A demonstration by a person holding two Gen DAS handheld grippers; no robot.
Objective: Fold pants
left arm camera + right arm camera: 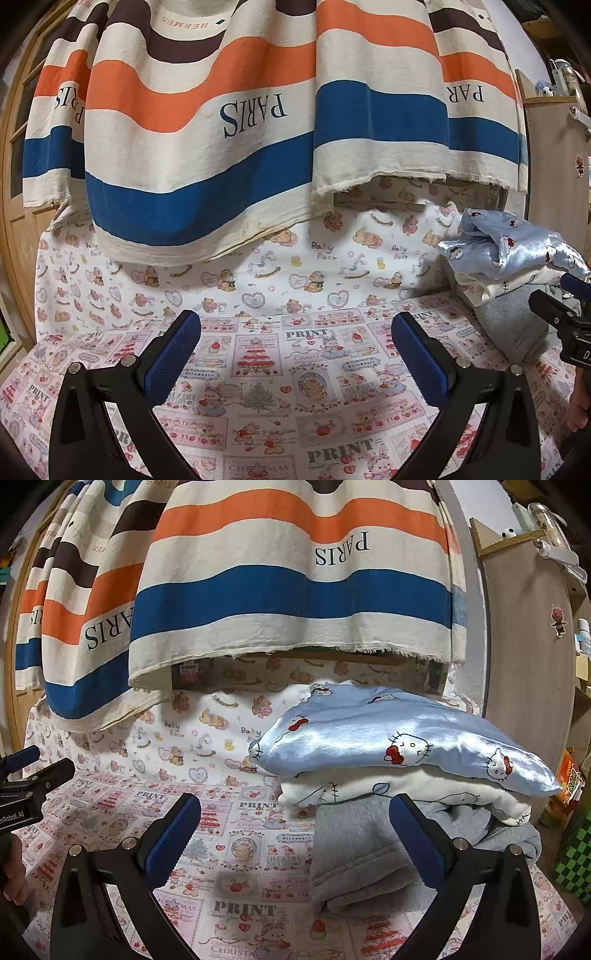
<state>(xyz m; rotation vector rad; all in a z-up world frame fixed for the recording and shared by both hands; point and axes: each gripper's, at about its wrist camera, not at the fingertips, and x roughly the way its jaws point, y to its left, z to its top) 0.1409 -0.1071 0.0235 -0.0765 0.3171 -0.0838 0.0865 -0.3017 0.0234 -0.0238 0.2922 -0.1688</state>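
Observation:
A stack of folded clothes lies at the right of the table. On top are shiny light-blue pants with cat faces (399, 738) (506, 243), under them a white printed garment (406, 790) (495, 286), at the bottom grey pants (362, 856) (513, 328). My right gripper (295, 830) hovers open just in front of the stack, its right finger over the grey pants, nothing held. My left gripper (295, 347) is open above the bare patterned cloth, left of the stack. The other gripper shows at each view's edge.
The table wears a pink print cloth (258, 406) in front and a teddy-bear cloth (221, 273) behind. A striped "PARIS" curtain (229, 122) hangs over the back edge. A wooden cabinet (524, 657) stands at right, a wooden door (14, 155) at left.

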